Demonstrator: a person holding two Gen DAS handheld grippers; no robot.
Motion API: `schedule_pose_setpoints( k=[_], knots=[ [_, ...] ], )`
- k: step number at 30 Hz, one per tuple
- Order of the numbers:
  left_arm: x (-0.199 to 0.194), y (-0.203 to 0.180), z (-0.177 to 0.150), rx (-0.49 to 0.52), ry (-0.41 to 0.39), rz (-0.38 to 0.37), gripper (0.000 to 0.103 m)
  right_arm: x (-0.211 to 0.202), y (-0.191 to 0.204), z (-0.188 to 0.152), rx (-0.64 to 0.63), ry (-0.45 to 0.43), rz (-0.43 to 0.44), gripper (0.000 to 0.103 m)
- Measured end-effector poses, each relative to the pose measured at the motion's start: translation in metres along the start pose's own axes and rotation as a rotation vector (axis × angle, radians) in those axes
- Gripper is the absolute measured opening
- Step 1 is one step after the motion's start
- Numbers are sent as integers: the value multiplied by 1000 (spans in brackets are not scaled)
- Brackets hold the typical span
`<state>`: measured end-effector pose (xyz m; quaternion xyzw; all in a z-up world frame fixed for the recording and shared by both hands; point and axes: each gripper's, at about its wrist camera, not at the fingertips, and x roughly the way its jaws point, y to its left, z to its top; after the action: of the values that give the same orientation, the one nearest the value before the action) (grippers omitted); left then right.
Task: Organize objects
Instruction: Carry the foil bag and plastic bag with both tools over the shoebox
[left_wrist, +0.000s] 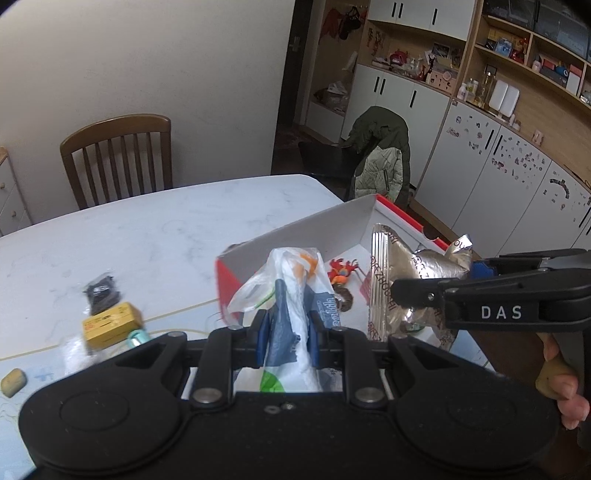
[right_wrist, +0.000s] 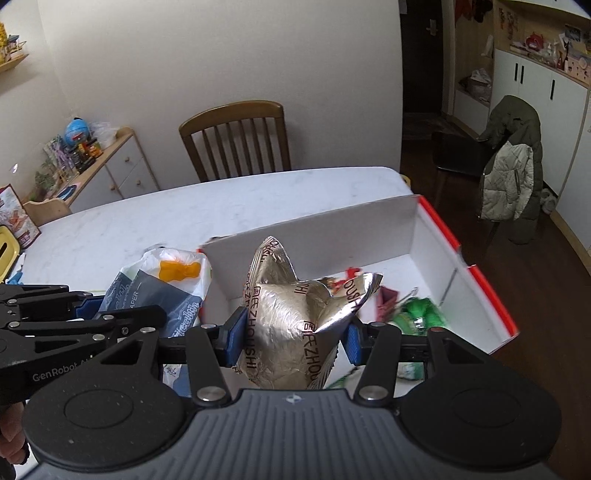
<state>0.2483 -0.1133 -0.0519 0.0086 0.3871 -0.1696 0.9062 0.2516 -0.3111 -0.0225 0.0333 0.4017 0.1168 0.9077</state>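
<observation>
Both grippers carry something toward the white box with red edges (right_wrist: 424, 236), which sits on the marble table (left_wrist: 155, 229) at its right end. The left gripper (left_wrist: 286, 332) is clamped on a thin plastic bag of tissue paper (left_wrist: 291, 295), pinching the bunched film so the soft pack hangs rather than slips; it is held just beside the box's near wall, not yet over it. The right gripper (right_wrist: 291, 338) is clenched around a crumpled foil bag (right_wrist: 291, 314), held above the open box, probably so it can drop among the small toys (right_wrist: 417, 314) already inside. A yellow box (left_wrist: 110, 325), a black packet (left_wrist: 101, 291) and a small tan block (left_wrist: 13, 382) lie on the table to the left, likely waiting their turn.
</observation>
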Motion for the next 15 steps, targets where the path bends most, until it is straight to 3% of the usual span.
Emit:
schedule_pose_setpoints(
  k=[10,15],
  knots=[
    [45,-34,9,8,60,30,20,23,-66,19,9,-3,-66,51],
    [64,-50,11,30,83,48,20,43,-84,30,8,15,-57,51]
  ],
)
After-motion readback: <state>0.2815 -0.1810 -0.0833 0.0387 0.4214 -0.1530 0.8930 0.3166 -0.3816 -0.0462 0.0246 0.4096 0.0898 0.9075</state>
